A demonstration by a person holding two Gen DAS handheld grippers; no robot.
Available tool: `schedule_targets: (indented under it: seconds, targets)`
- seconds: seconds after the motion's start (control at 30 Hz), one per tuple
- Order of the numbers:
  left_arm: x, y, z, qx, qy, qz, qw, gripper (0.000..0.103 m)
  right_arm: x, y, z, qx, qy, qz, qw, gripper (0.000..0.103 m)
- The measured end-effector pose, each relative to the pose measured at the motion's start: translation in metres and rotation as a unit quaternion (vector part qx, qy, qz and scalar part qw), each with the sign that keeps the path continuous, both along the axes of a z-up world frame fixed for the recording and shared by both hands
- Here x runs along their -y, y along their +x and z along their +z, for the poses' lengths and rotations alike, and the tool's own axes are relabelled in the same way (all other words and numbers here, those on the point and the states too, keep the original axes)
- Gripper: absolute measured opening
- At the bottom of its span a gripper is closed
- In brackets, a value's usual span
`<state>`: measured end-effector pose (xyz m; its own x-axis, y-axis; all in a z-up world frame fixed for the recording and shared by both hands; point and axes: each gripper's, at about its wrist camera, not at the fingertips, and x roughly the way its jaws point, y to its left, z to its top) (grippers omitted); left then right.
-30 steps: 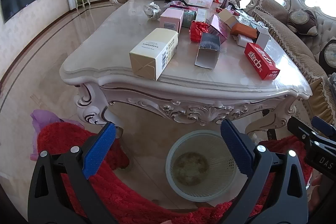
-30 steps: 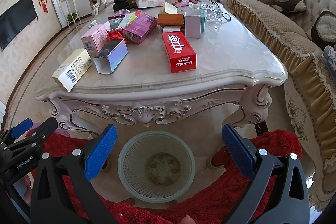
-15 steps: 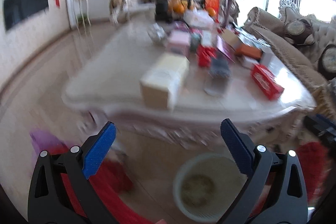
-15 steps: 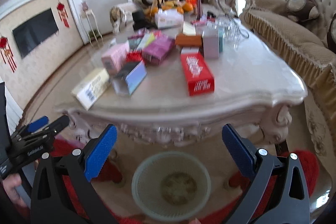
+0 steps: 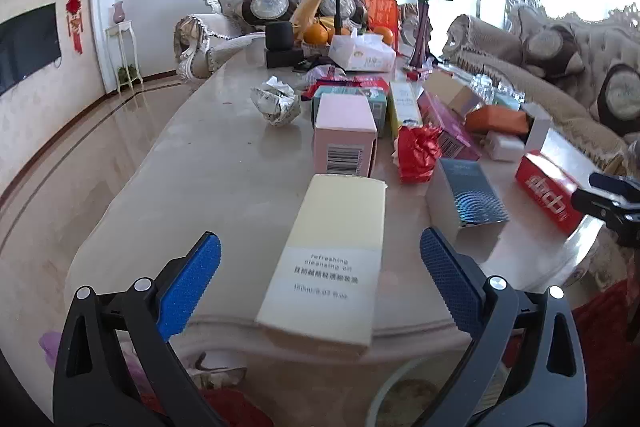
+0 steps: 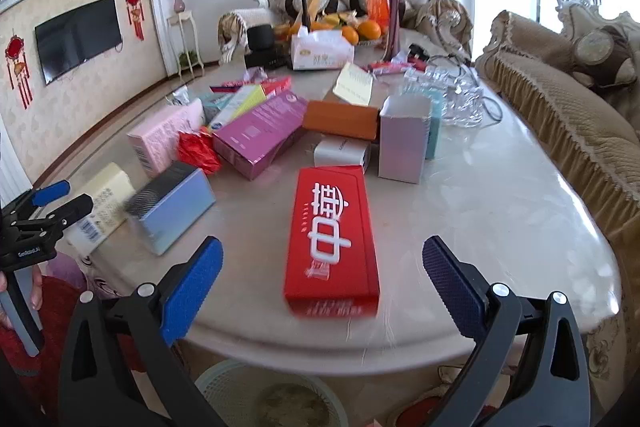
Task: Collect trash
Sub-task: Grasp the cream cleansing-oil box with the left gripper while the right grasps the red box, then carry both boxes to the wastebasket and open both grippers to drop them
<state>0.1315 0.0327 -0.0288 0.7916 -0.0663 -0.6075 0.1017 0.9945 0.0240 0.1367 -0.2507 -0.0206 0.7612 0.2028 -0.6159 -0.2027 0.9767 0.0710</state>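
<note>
My left gripper (image 5: 320,273) is open and empty, with a cream cleansing-oil box (image 5: 334,259) lying between its jaws at the table's near edge. My right gripper (image 6: 322,277) is open and empty, with a red box (image 6: 332,237) between its jaws. Other empty boxes lie behind: pink (image 5: 345,135), blue-grey (image 5: 468,193), magenta (image 6: 260,133), orange (image 6: 340,119), silver (image 6: 404,143). A crumpled red wrapper (image 5: 416,153) and crumpled foil paper (image 5: 276,101) lie on the marble table (image 5: 208,167). The mesh waste basket (image 6: 272,399) stands on the floor below the table edge.
Far end of the table holds a tissue box (image 5: 362,55), oranges, a speaker (image 5: 279,35), a rose vase (image 5: 423,27), glasses (image 6: 452,91) and cables. Sofas run along the right side (image 6: 560,99) and far end. Red rug under the basket.
Both grippers have risen from floor level by the basket up to the tabletop and moved forward, so the cream box and the red box now lie between their open jaws.
</note>
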Motion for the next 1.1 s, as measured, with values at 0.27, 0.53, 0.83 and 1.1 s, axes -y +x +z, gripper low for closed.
schedule_targets:
  seconds: [0.27,0.53,0.83,1.1]
  targets:
    - [0.004,0.008,-0.012,-0.009,0.037,-0.003,0.9993,0.076,-0.006,0.015,-0.016,0.001,-0.056,0.002,0.998,0.095]
    - [0.002,0.015,-0.021,-0.042,0.025,0.000,0.9988,0.047,0.002,0.020,-0.020,-0.035,-0.031,0.006,0.999,0.046]
    - [0.012,-0.042,0.022,-0.014,-0.013,-0.044,0.9988,0.047,0.008,-0.064,0.038,-0.012,0.053,0.075,0.996,0.046]
    - [0.056,-0.110,-0.038,-0.146,-0.041,-0.150,0.9770,0.047,-0.006,-0.122,-0.012,-0.131,0.079,0.119,0.981,0.046]
